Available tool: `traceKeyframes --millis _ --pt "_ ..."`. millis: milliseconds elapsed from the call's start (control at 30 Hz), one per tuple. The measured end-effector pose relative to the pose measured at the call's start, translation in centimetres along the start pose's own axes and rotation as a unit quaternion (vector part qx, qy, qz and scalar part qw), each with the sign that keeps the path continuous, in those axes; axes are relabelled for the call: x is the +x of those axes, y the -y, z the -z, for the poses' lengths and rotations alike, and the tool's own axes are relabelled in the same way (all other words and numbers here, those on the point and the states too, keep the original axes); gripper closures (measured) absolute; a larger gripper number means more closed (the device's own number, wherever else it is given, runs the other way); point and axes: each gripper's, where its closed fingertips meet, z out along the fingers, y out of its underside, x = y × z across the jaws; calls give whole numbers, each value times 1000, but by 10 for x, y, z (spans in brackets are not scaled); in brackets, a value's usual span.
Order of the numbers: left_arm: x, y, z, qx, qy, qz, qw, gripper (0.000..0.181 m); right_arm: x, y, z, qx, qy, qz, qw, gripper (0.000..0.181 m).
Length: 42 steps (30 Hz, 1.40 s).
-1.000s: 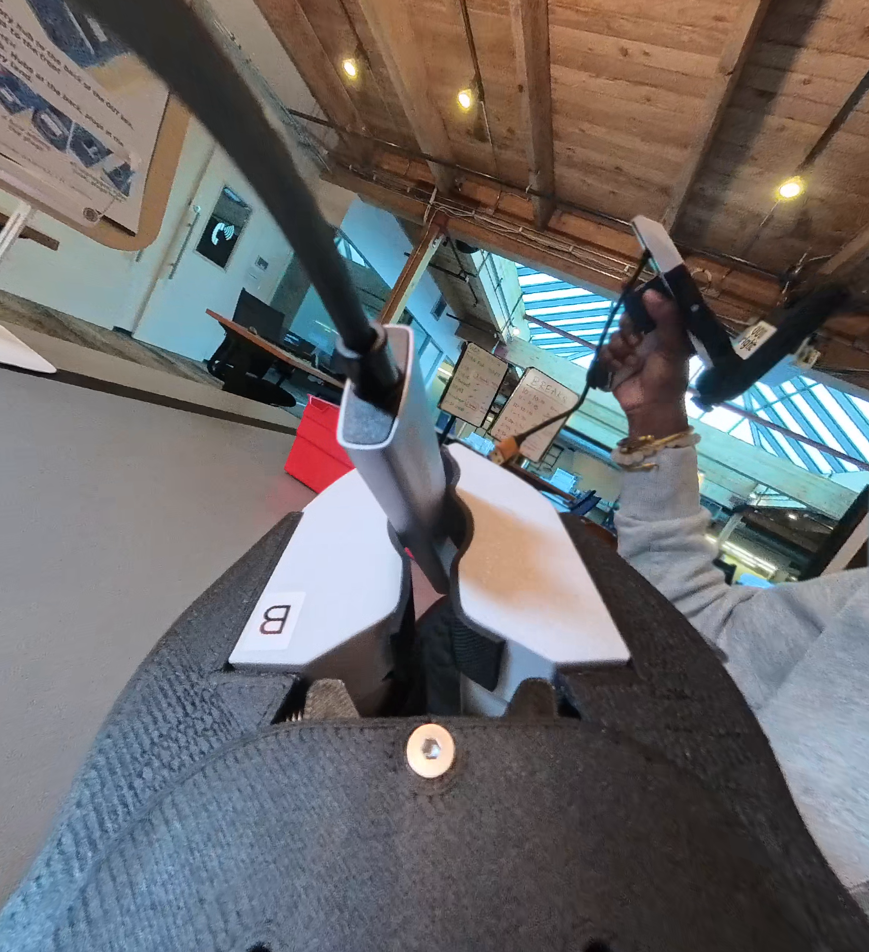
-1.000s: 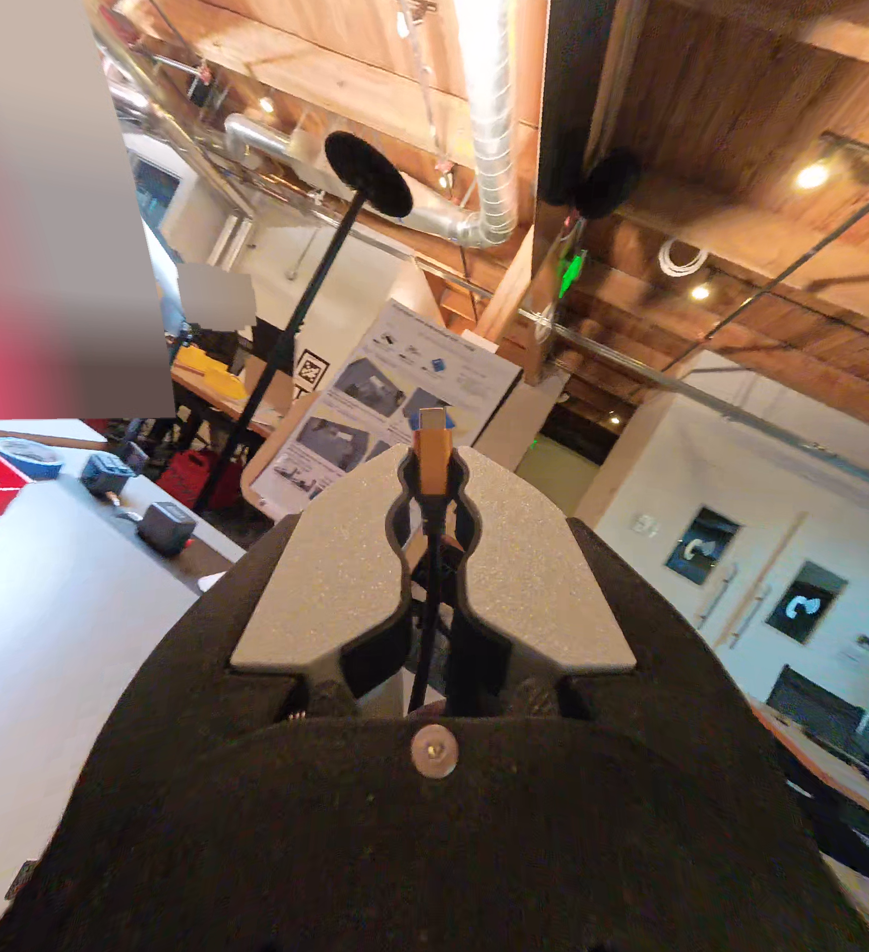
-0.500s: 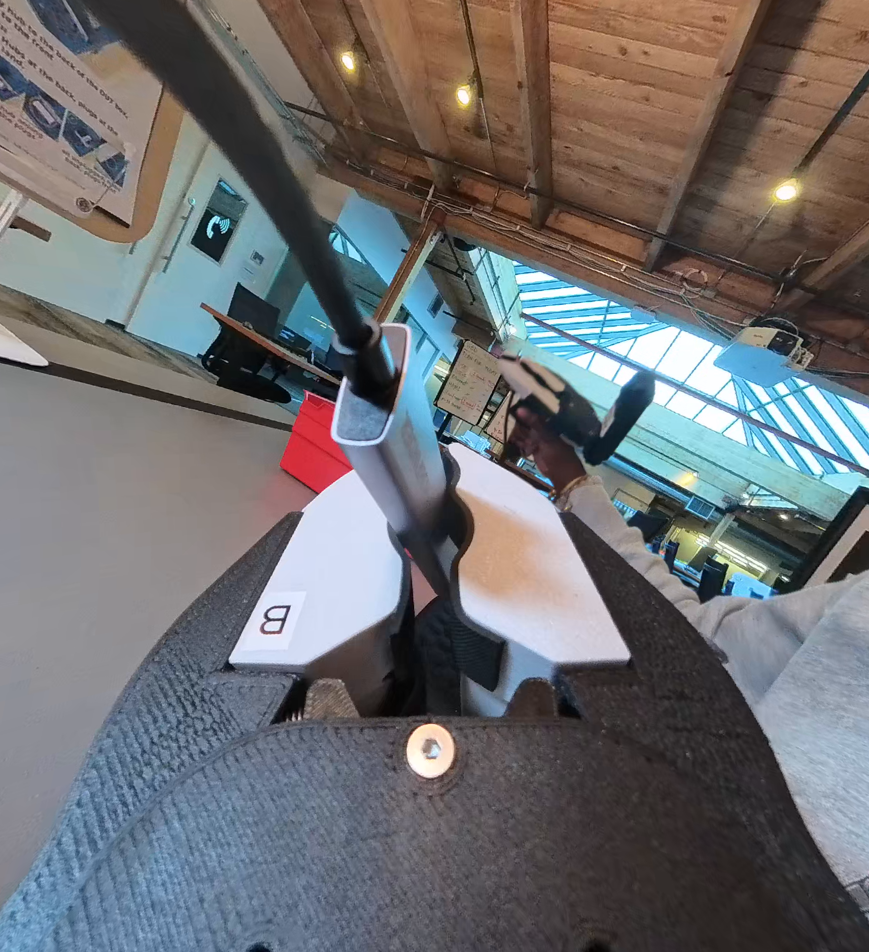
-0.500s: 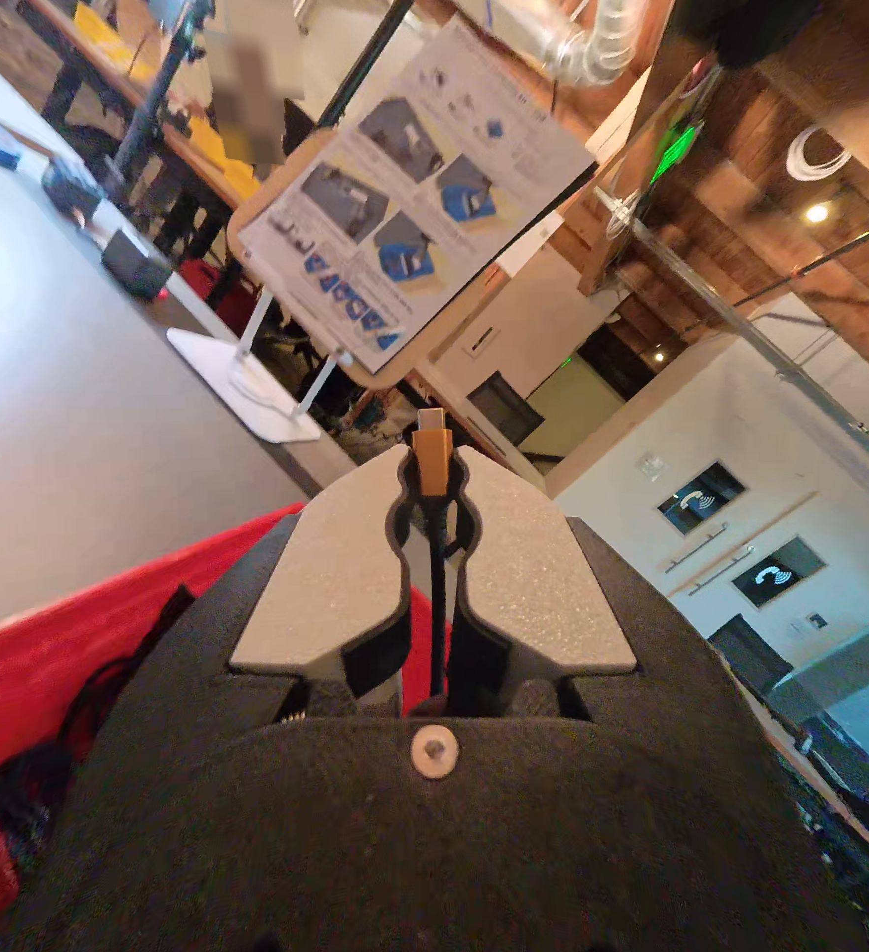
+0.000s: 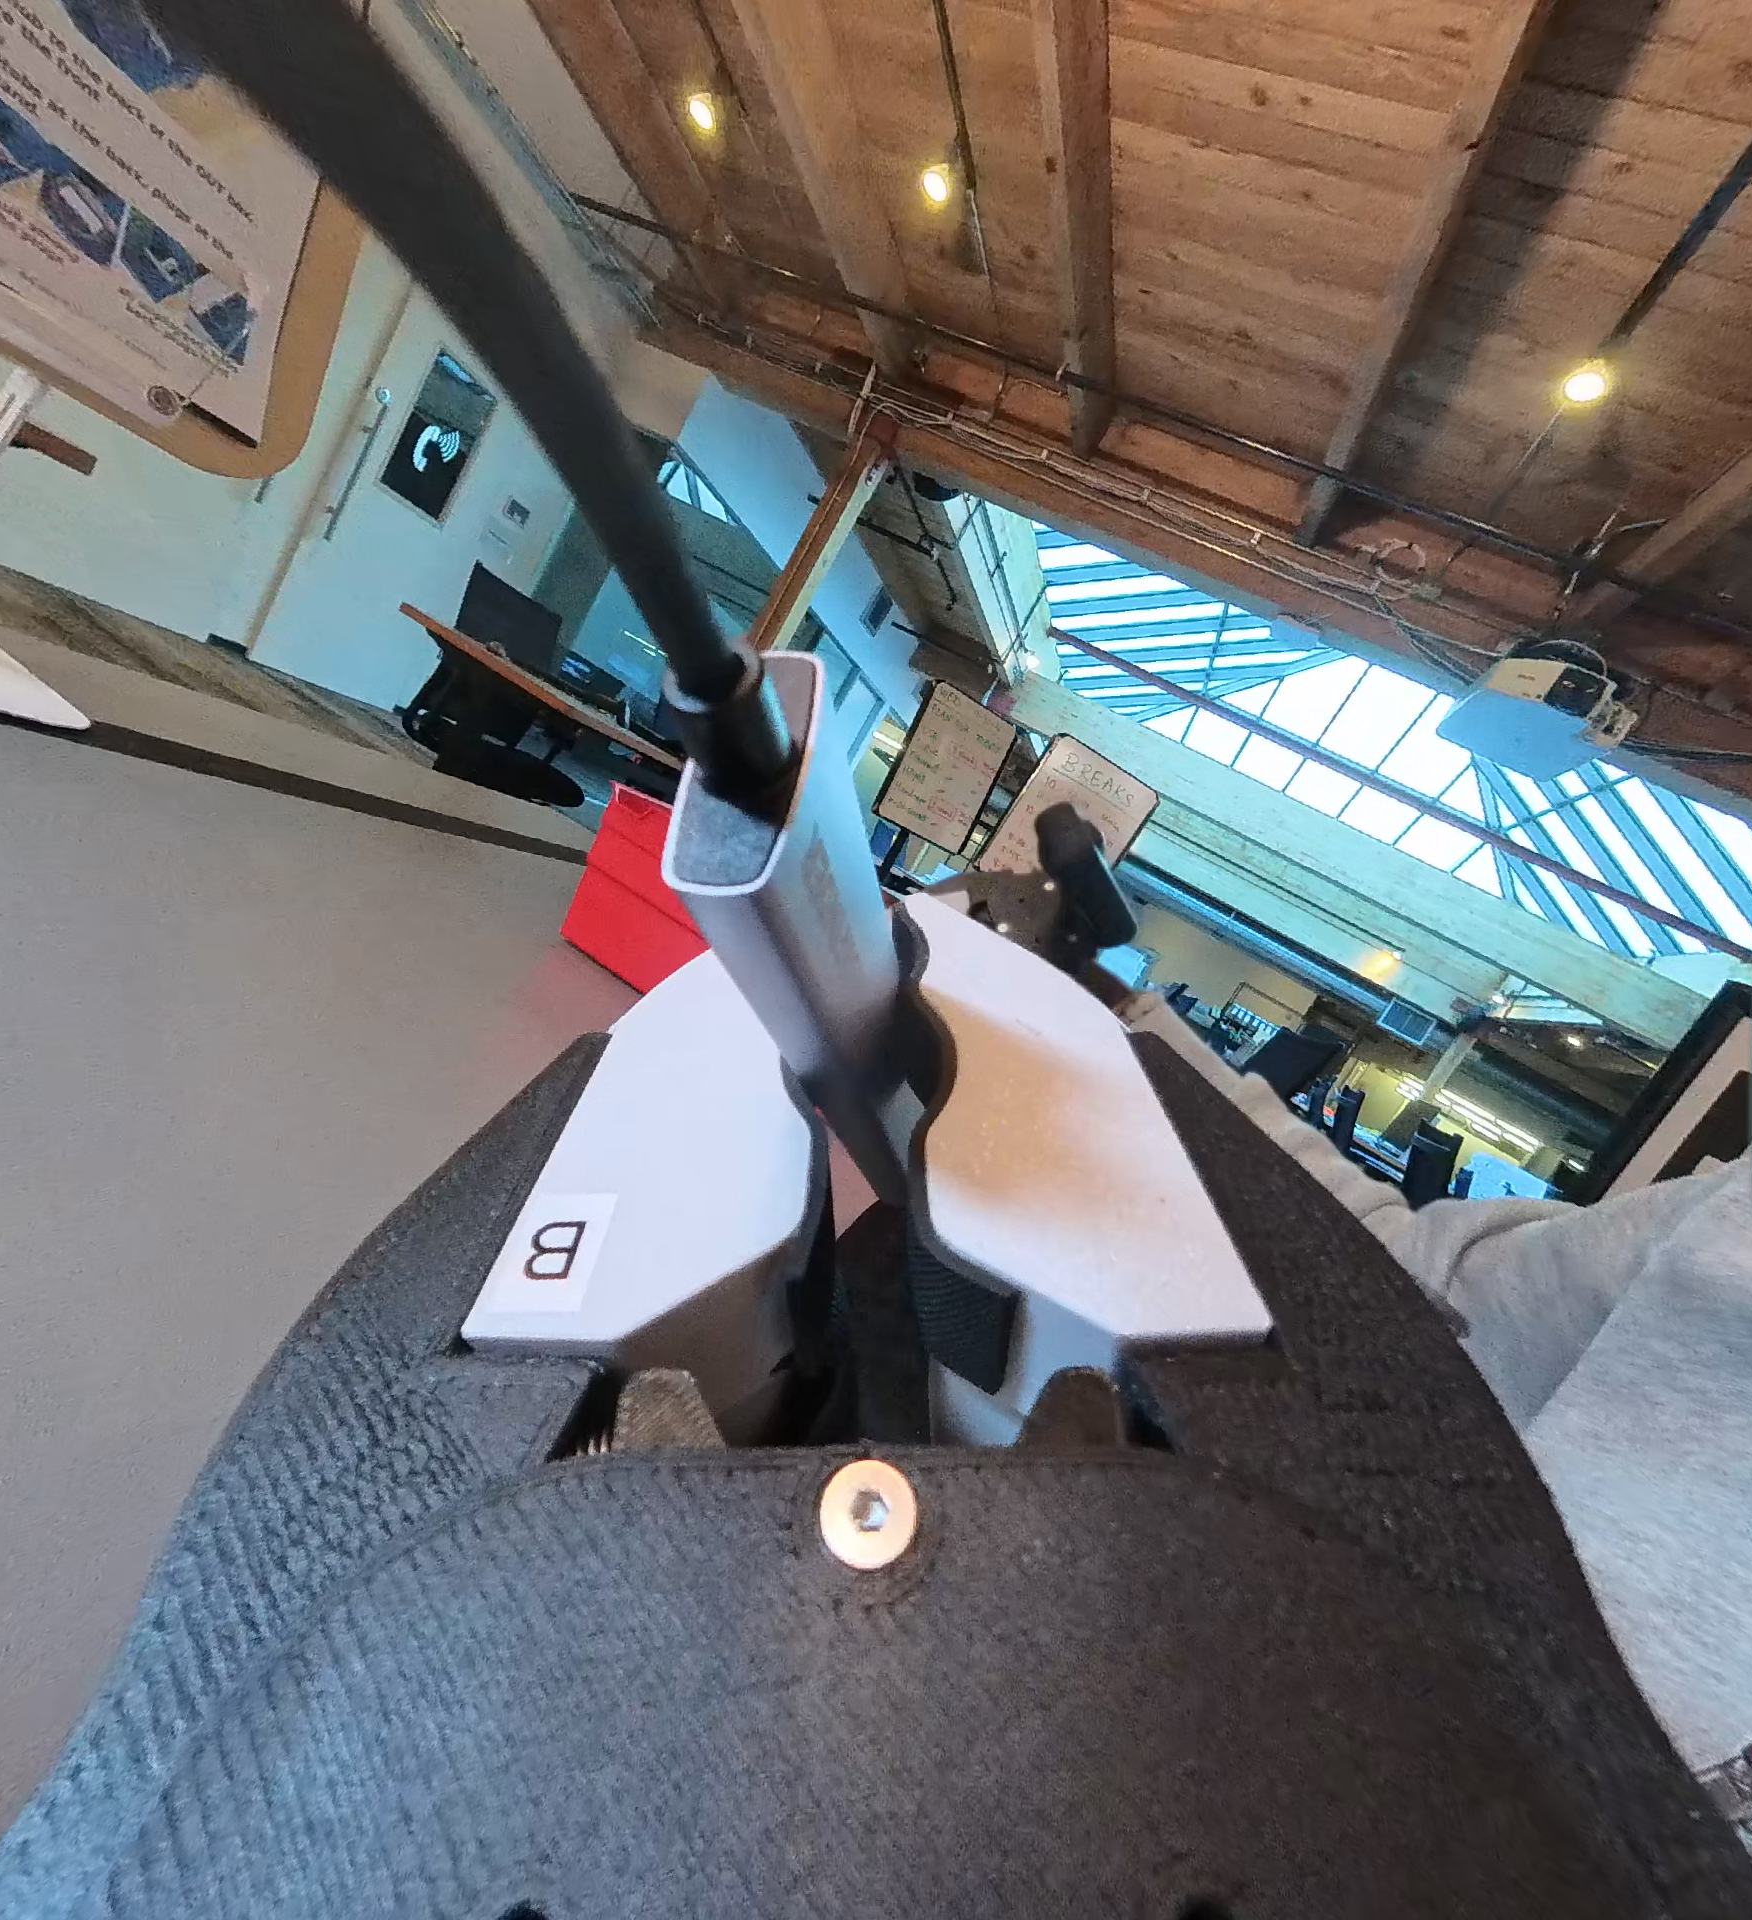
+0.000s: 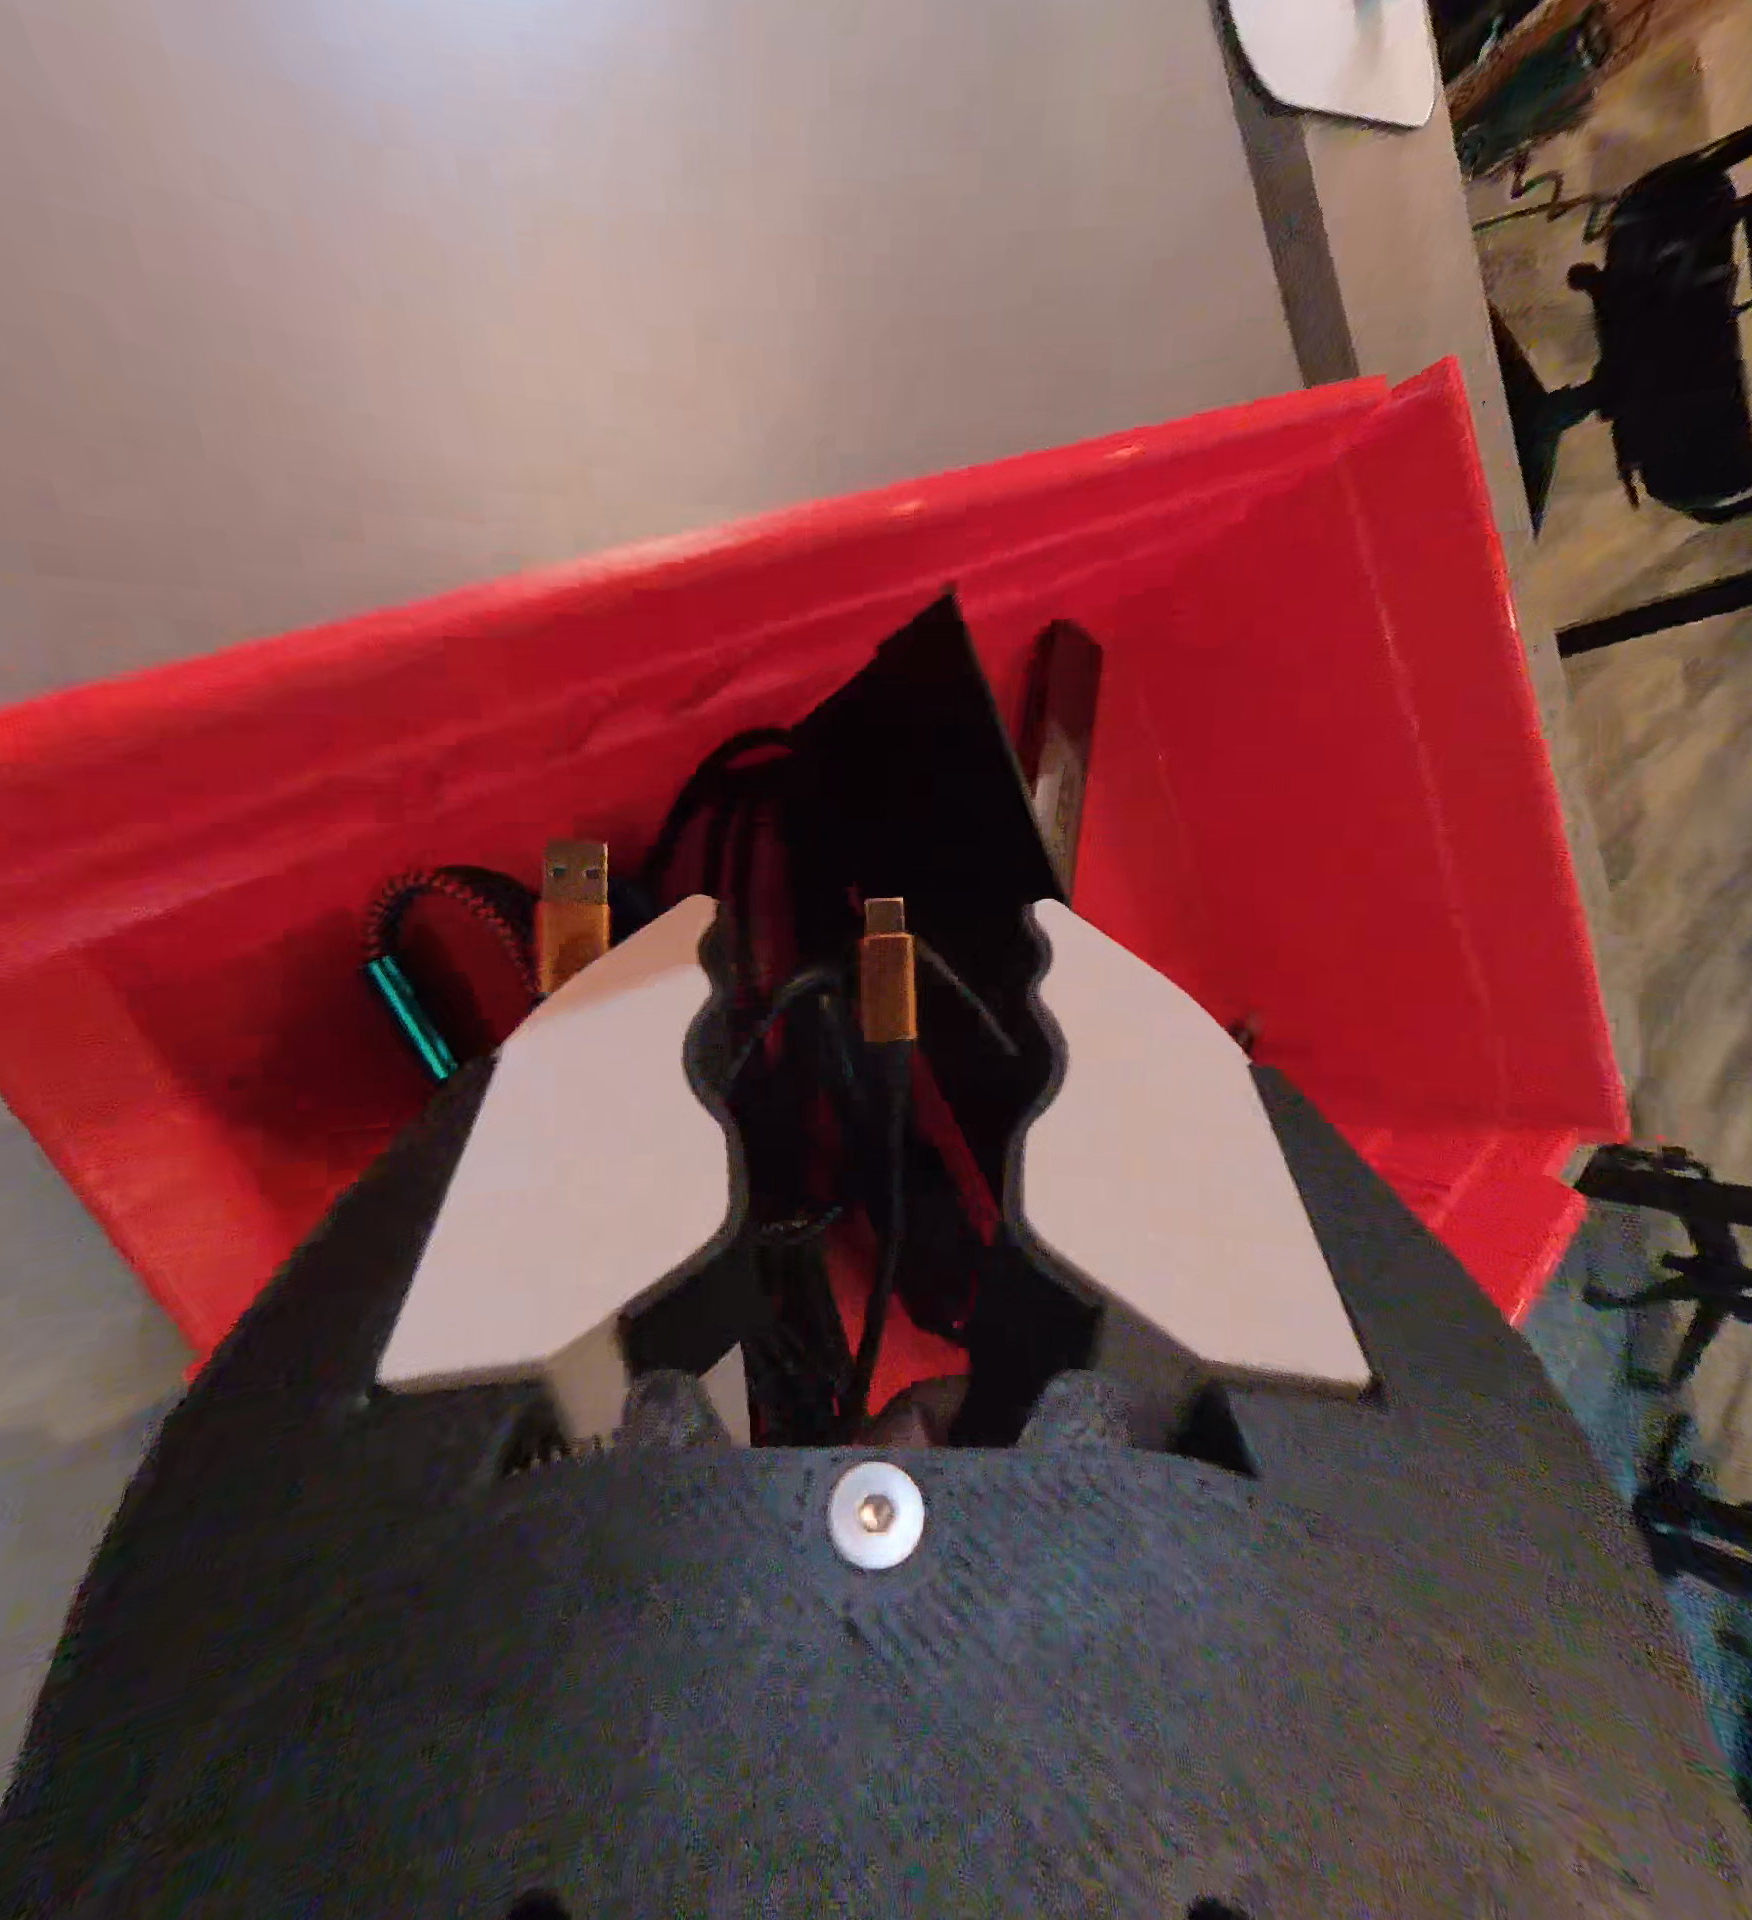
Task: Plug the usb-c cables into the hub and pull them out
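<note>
My left gripper (image 5: pixel 851 1003) is shut on a grey metal hub (image 5: pixel 799 914), which sticks up and to the left out of the fingers; its thick black cable (image 5: pixel 539 364) runs off to the upper left. My right gripper (image 6: pixel 877 935) is open above a red bin (image 6: pixel 1319 727). The orange USB-C plug (image 6: pixel 887 987) with its black cable lies between the spread fingers, and neither pad touches it. The right gripper also shows far off in the left wrist view (image 5: pixel 1069 883), beyond the hub.
The red bin holds an orange USB-A plug (image 6: pixel 573 925), braided red-black cable (image 6: pixel 436 904), a flat black item (image 6: pixel 913 769) and a dark stick-shaped device (image 6: pixel 1059 727). The bin stands on a grey table (image 6: pixel 539 260), whose far edge is at the upper right. A sign on a stand (image 5: pixel 72 208) is at the back left.
My right gripper swung down from pointing at the room to over the red bin and opened, letting go of the orange USB-C plug. My left gripper keeps its hold on the hub.
</note>
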Motion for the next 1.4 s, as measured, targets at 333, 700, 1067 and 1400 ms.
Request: traceKeyframes --millis 333,700,1067,1400 --pt "2 -5 -3 -17 -3 -8 1000 174 10 166 102 364 -28 -187 912 85" --pt "24 -35 -12 -106 -38 -102 988 174 -179 324 61 416 246 -125 866 121" --pt "42 -58 -15 -163 -72 -184 967 146 -194 333 44 339 297 -89 888 173" --pt "57 -58 -14 -147 -117 -190 964 120 -65 317 137 539 121 -204 809 172"
